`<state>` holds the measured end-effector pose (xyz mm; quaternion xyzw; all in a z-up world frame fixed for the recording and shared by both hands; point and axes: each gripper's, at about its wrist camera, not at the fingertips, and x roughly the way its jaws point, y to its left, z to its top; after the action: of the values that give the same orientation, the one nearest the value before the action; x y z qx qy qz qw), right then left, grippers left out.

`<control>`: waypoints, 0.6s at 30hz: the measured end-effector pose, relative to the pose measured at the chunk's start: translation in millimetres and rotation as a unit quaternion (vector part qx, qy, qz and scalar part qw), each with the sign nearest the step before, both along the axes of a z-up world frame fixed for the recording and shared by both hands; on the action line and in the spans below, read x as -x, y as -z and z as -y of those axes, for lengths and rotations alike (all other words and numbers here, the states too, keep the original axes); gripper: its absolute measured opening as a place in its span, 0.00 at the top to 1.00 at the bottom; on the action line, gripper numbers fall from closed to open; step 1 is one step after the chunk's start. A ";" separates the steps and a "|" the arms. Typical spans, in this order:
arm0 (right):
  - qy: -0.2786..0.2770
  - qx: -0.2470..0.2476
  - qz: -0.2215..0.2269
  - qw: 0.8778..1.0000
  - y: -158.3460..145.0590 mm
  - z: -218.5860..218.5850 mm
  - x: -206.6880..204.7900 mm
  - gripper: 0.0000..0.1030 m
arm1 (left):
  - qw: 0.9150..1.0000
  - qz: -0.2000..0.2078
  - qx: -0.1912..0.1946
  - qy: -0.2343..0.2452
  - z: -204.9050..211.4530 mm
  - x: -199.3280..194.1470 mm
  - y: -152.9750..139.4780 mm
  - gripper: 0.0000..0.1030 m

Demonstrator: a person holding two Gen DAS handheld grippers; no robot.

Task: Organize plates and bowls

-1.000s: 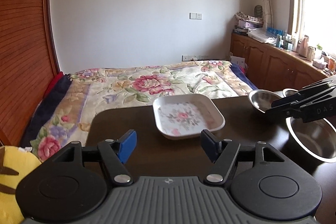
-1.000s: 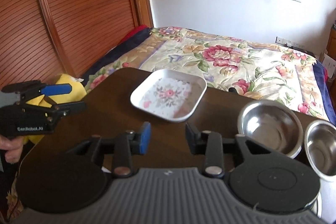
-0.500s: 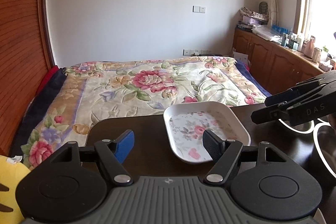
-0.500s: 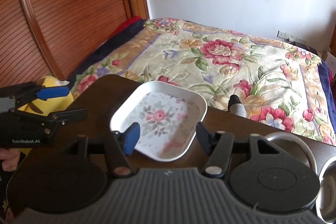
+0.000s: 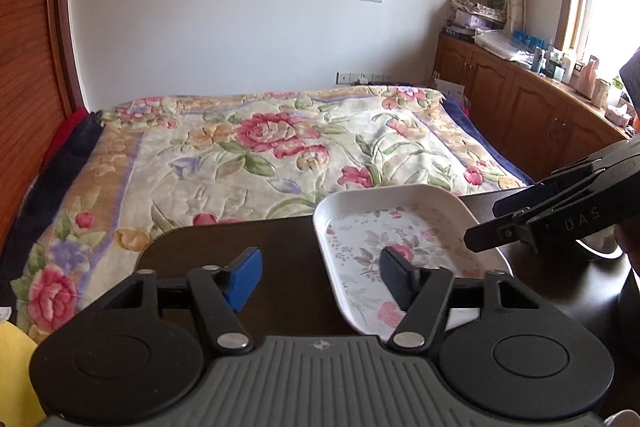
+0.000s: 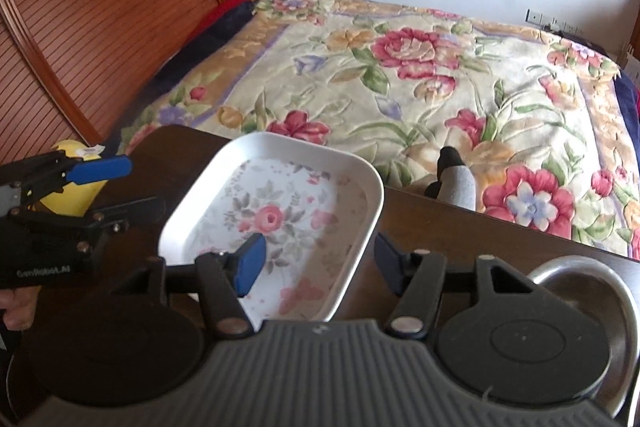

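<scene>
A white square plate [image 5: 372,239] with a pink flower print lies on the dark table [image 5: 280,259]. My left gripper [image 5: 320,279] is open, with the plate's left rim between its fingers. My right gripper [image 6: 320,263] is open too, and the right rim of the plate [image 6: 272,215] lies between its fingers. Neither touches the plate that I can see. A steel bowl [image 6: 580,279] sits at the right, mostly hidden behind the right gripper's body. In the left wrist view the right gripper [image 5: 482,225] hangs over the plate's right side; in the right wrist view the left gripper [image 6: 136,185] is left of the plate.
A bed with a flowered quilt [image 5: 260,147] runs along the table's far edge. A yellow thing [image 6: 72,195] lies off the table's left corner, and a grey and black object [image 6: 456,179] rests at the bed's edge. Wooden cabinets [image 5: 520,107] line the right wall.
Both grippers have closed in on the plate from either side. The right one swung left, away from the steel bowls. Both stayed open.
</scene>
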<state>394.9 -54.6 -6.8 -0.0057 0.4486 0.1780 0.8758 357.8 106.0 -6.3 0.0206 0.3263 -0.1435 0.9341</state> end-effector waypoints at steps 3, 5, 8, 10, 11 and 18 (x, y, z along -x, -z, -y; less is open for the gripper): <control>-0.001 0.002 -0.008 1.000 5.0 -0.6 -5.0 0.41 | 1.000 -0.009 0.000 0.002 -0.4 -7.2 6.3 0.22; 0.001 0.000 -0.014 1.000 8.2 1.2 -8.5 0.41 | 1.000 -0.014 -0.001 0.002 -0.4 -11.4 10.4 0.24; 0.004 -0.002 -0.019 1.000 11.4 3.3 -11.3 0.41 | 1.000 -0.021 0.000 0.004 1.1 -16.3 14.8 0.28; 0.007 -0.005 -0.022 1.000 13.3 4.6 -12.8 0.41 | 1.000 -0.027 0.001 0.007 2.3 -19.3 17.7 0.34; 0.007 -0.005 -0.022 1.000 14.2 4.4 -12.8 0.41 | 1.000 -0.029 0.002 0.008 2.5 -20.6 18.7 0.37; 0.002 0.001 -0.030 1.000 20.7 3.0 -15.3 0.64 | 0.999 -0.043 0.012 0.012 4.1 -27.7 24.0 0.52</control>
<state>410.3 -57.7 -27.5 -0.0001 0.4749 0.1754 0.8623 385.5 101.9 -30.3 0.0075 0.3641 -0.1594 0.9176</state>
